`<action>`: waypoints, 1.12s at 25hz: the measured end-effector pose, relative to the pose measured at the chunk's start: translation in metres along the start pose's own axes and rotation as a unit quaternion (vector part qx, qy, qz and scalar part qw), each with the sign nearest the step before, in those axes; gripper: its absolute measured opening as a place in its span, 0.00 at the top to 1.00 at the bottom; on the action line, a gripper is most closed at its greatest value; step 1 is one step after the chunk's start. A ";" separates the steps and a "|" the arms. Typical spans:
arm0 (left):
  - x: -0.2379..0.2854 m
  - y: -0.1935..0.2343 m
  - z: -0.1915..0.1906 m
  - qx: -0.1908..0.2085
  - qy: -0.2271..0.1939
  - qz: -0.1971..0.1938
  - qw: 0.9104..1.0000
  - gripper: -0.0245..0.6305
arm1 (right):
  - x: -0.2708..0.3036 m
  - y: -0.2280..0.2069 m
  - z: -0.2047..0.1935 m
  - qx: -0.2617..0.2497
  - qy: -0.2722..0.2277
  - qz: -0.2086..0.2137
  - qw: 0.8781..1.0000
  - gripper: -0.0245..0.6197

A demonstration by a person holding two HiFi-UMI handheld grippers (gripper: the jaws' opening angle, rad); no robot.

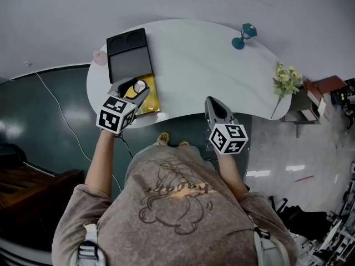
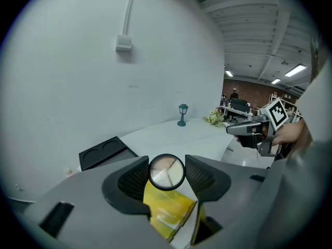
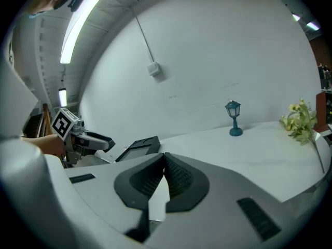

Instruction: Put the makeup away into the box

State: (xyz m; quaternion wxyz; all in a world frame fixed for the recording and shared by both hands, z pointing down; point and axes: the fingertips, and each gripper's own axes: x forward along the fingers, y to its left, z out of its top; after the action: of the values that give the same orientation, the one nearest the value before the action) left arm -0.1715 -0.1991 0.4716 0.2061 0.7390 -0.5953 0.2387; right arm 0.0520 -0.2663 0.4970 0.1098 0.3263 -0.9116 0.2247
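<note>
left gripper view: our left gripper (image 2: pixel 166 171) pinches the round makeup case (image 2: pixel 166 172) just near the black box (image 2: pixel 104 152) (over a yellow pack (image 2: pixel 167 210)). our right gripper (image 3: pixel 165 162), far from the box, is squeezed together.

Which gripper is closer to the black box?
Left. The left gripper, gripping a round compact, is right at the black box's near end, above a yellow packet. The right gripper, shut and empty, is at the table's near edge, well to the box's right.
</note>
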 end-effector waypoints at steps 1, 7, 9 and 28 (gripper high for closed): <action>-0.006 0.004 -0.004 -0.006 0.000 0.008 1.000 0.60 | 0.004 0.005 -0.001 -0.002 0.003 0.007 1.000 0.96; -0.040 0.024 -0.028 -0.034 0.001 0.048 0.998 0.60 | 0.023 0.038 -0.009 -0.014 0.019 0.050 0.998 0.96; -0.049 0.029 -0.035 -0.039 0.001 0.056 0.998 0.60 | 0.028 0.047 -0.012 -0.017 0.022 0.059 0.998 0.96; -0.075 0.041 -0.067 -0.078 0.000 0.078 0.994 0.60 | 0.043 0.090 -0.032 -0.024 0.048 0.097 0.994 0.96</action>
State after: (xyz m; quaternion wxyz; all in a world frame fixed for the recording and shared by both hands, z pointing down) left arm -0.2321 -0.1092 0.4814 0.2435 0.6719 -0.6681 0.2072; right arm -0.0370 -0.2122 0.5090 0.1390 0.2229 -0.9376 0.2277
